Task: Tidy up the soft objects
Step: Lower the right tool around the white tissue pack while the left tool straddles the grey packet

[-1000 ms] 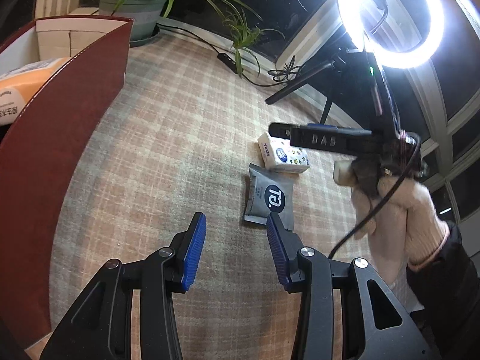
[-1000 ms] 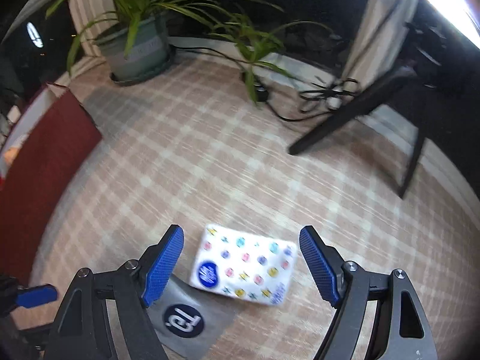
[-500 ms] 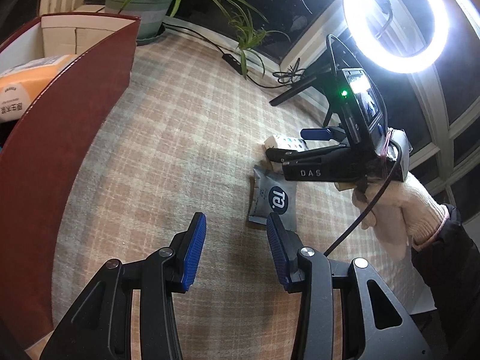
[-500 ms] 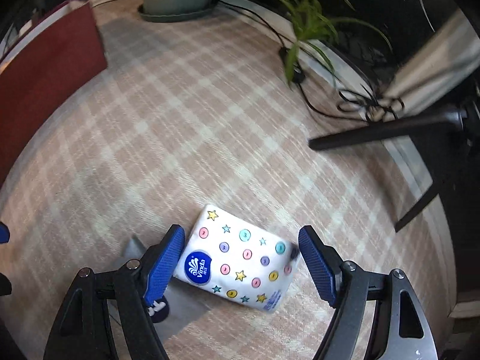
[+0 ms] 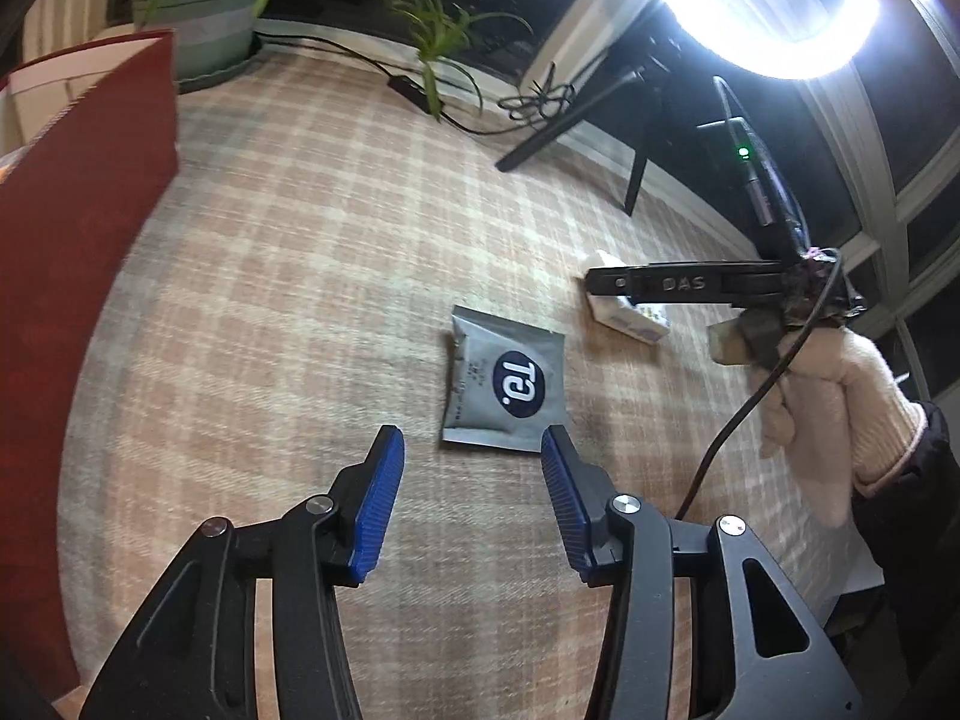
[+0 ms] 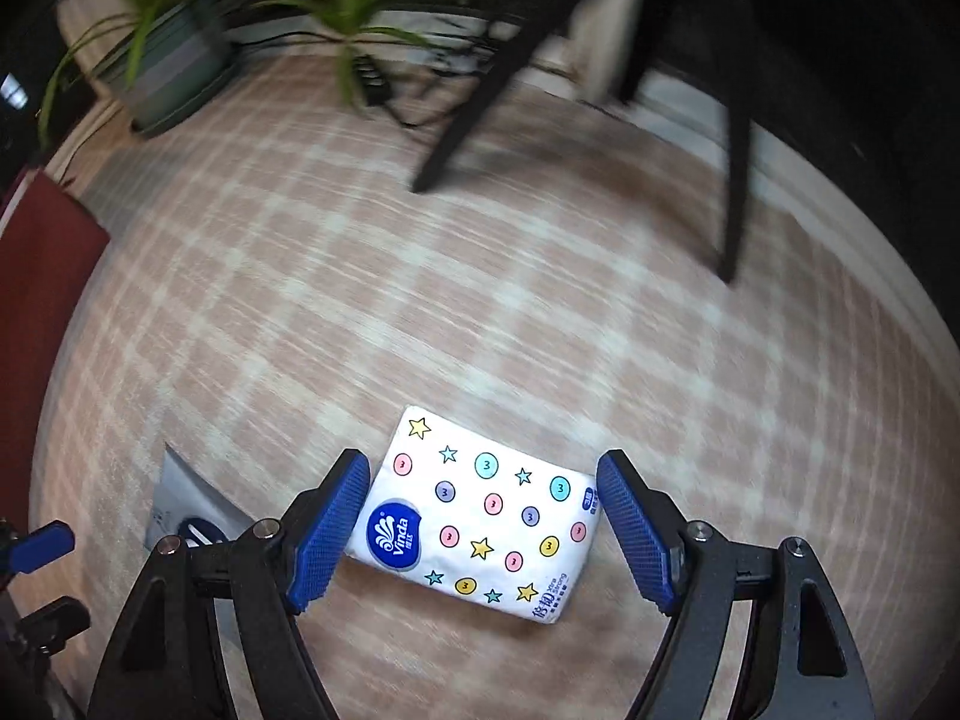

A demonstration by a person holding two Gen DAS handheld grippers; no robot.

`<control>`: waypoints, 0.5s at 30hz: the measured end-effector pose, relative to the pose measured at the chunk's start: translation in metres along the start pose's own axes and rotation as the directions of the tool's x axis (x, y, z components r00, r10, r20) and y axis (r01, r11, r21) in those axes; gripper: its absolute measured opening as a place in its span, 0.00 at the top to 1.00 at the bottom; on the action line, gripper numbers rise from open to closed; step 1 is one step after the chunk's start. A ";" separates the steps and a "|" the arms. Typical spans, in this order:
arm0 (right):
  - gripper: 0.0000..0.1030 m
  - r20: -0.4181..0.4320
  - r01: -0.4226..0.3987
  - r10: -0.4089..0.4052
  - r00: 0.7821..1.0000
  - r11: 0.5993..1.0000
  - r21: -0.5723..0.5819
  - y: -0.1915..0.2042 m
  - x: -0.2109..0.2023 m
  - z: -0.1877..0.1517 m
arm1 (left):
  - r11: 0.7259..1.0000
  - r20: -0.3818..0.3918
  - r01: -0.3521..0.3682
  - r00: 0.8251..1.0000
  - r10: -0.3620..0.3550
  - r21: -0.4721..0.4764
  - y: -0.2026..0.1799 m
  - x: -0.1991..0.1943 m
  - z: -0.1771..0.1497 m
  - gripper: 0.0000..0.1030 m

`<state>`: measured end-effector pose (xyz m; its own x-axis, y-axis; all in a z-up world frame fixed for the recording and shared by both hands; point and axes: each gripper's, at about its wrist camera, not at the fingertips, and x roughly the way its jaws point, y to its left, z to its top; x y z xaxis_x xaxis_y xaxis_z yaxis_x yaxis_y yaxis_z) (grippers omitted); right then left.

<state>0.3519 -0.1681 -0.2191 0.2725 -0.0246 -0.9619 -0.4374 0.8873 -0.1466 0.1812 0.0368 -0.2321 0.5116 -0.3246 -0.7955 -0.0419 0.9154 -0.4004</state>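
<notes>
Right gripper (image 6: 483, 531) low over the plaid cloth (image 6: 420, 300), jaws spread wide either side of the white tissue pack (image 6: 480, 516) with stars and dots; left pad (image 6: 327, 531) at or just beside the pack's edge, contact not certain, right pad clear of it. Pack lies flat, nothing gripped. Left gripper (image 5: 471, 495) jaws apart and empty, hovering just short of the grey sachet (image 5: 507, 387), which lies flat beside the tissue pack. Dark red box (image 5: 66, 276) at far left; potted plant (image 5: 204, 24) behind
</notes>
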 end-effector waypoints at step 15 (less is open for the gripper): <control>0.28 0.028 -0.300 0.299 0.954 0.943 0.144 -0.068 -0.034 -0.054 | 0.997 -0.045 -0.003 0.999 0.006 0.077 -0.020 0.024 -0.004 0.55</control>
<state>0.3264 -0.2521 -0.1893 0.1526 0.2547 -0.9549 -0.3708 0.9104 0.1836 0.1908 0.0095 -0.2448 0.4726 -0.3292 -0.8175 0.0232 0.9319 -0.3618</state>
